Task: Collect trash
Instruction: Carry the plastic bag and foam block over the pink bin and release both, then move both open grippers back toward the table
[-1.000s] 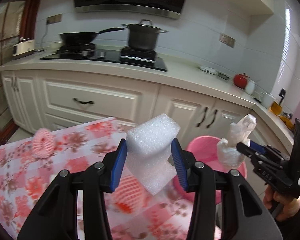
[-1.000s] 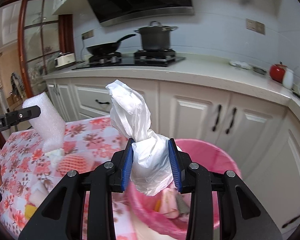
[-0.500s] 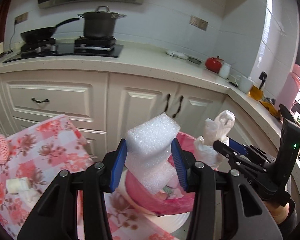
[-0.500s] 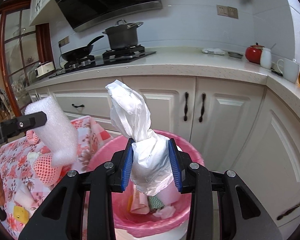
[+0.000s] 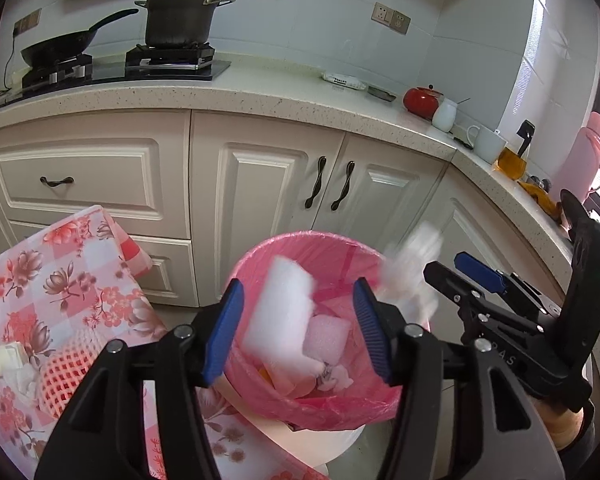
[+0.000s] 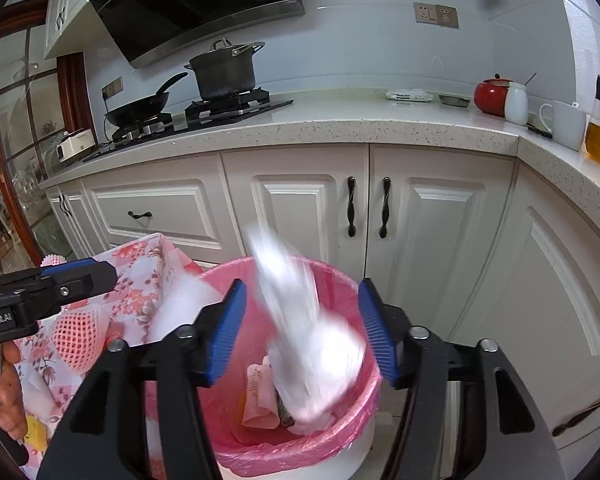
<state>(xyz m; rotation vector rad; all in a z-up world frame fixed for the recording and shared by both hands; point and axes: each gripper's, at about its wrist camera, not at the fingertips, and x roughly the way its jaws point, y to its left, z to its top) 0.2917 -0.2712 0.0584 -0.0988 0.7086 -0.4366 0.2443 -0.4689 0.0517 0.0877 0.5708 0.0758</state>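
Note:
A bin lined with a pink bag (image 5: 256, 256) (image 6: 228, 272) stands below both grippers. My left gripper (image 5: 298, 328) hovers over it with jaws opening; the white foam block (image 5: 280, 316) is blurred between the blue pads, touching neither, and drops into the bin. My right gripper (image 6: 300, 330) is also over the bin, jaws opening; the knotted white plastic bag (image 6: 304, 344) (image 5: 408, 272) falls blurred between its pads, free of them. Scraps of trash (image 6: 260, 400) lie at the bin's bottom.
The table with a pink floral cloth (image 5: 60, 280) (image 6: 140, 280) sits left of the bin and bears a red-white foam fruit net (image 5: 66, 372) (image 6: 76, 340) and small white scraps (image 5: 4, 360). White cabinets (image 5: 260, 184) and the counter (image 5: 220, 96) with stove and pots stand behind.
Both grippers moved from the table side to above the bin and let go: the foam block and the white bag, gripped before, now fall between widened pads.

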